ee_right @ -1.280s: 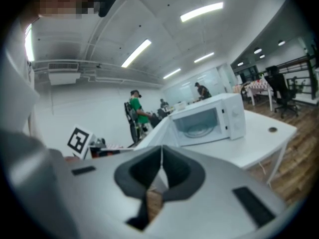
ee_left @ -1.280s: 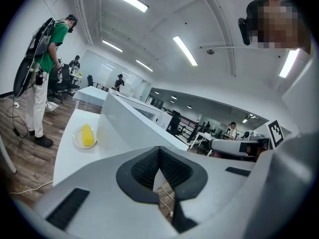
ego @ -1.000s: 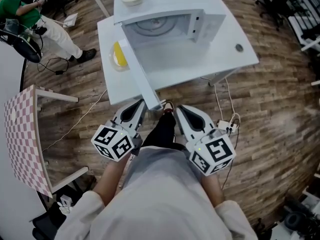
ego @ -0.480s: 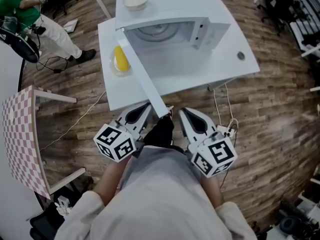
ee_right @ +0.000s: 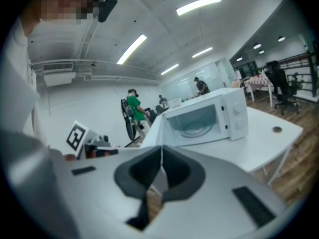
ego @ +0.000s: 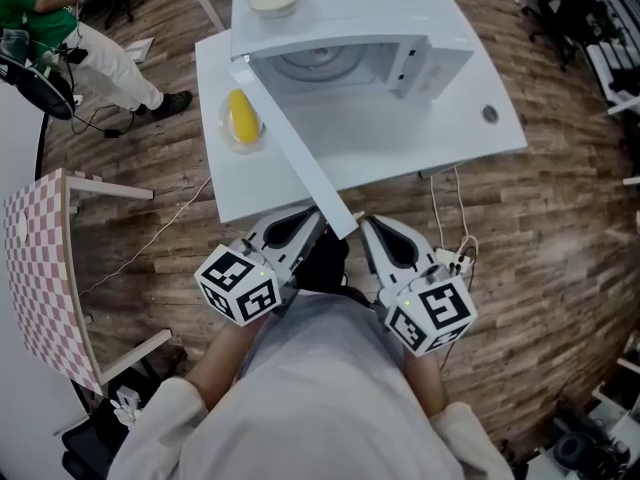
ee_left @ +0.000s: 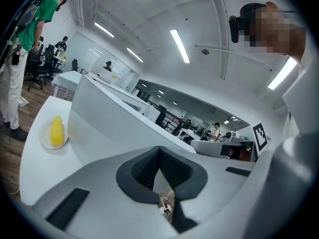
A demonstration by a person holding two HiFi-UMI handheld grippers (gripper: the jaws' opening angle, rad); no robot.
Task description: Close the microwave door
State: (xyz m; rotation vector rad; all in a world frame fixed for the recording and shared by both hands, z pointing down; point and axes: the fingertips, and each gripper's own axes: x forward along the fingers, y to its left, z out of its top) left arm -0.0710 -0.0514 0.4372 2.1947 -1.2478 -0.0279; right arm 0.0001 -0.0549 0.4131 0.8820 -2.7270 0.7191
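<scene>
The closing looks barely begun. The microwave [ego: 425,53] stands at 12 o'clock on the white tabletop [ego: 450,138], with its door [ego: 290,148] swung wide toward 6 o'clock. The left gripper [ego: 305,223] is just beside the door's free edge, and the right gripper [ego: 375,230] is at 3 o'clock of it. Both pairs of jaws are pressed together, holding nothing. The whole swing shut is left to do.

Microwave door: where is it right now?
In the head view the microwave door stands wide open, hinged at the left side of the microwave; its free end reaches past the table edge, between the left gripper and right gripper.
</scene>
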